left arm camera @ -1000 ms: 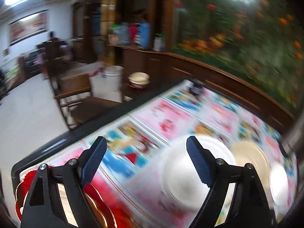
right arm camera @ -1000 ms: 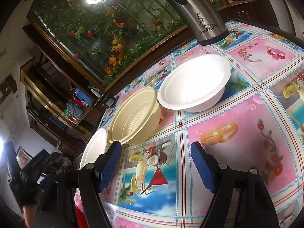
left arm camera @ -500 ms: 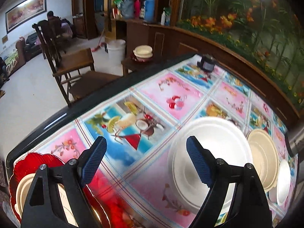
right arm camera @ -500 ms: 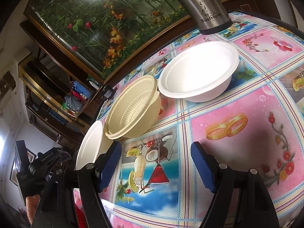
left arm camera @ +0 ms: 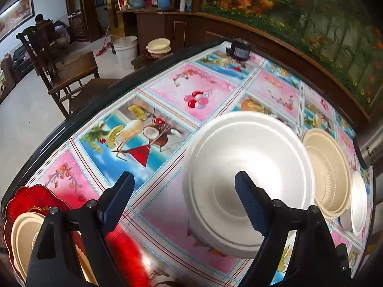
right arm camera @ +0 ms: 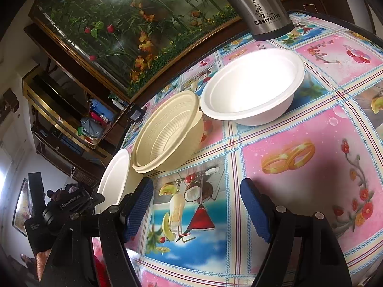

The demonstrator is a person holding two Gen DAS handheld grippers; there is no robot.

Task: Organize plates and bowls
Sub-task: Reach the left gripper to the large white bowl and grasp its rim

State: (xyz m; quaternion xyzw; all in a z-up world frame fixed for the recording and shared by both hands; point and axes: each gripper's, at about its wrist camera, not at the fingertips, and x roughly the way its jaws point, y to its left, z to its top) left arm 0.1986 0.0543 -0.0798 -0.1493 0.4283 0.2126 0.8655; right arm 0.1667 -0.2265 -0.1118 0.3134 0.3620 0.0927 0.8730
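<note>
Covering nearly the whole of both views, the table [left arm camera: 167,91] with its bright patterned cloth carries dishes not yet gathered, so by my judgement the sorting is barely begun: only the red plate [left arm camera: 36,192] at eight o'clock in the left view has cream dishes nested on it, while three bowls stand loose in a row. Next in size, the near white bowl [left arm camera: 249,167] fills the four o'clock region of the left view, with the cream ribbed bowl [left arm camera: 328,167] touching it at three o'clock and the far white bowl [right arm camera: 251,86] at one o'clock in the right view. Both tongs are released and grasp nothing: the left gripper [left arm camera: 184,198] hovers with its right finger over the near white bowl, and the right gripper [right arm camera: 196,210] hangs over bare cloth, the cream bowl ahead at eleven o'clock.
</note>
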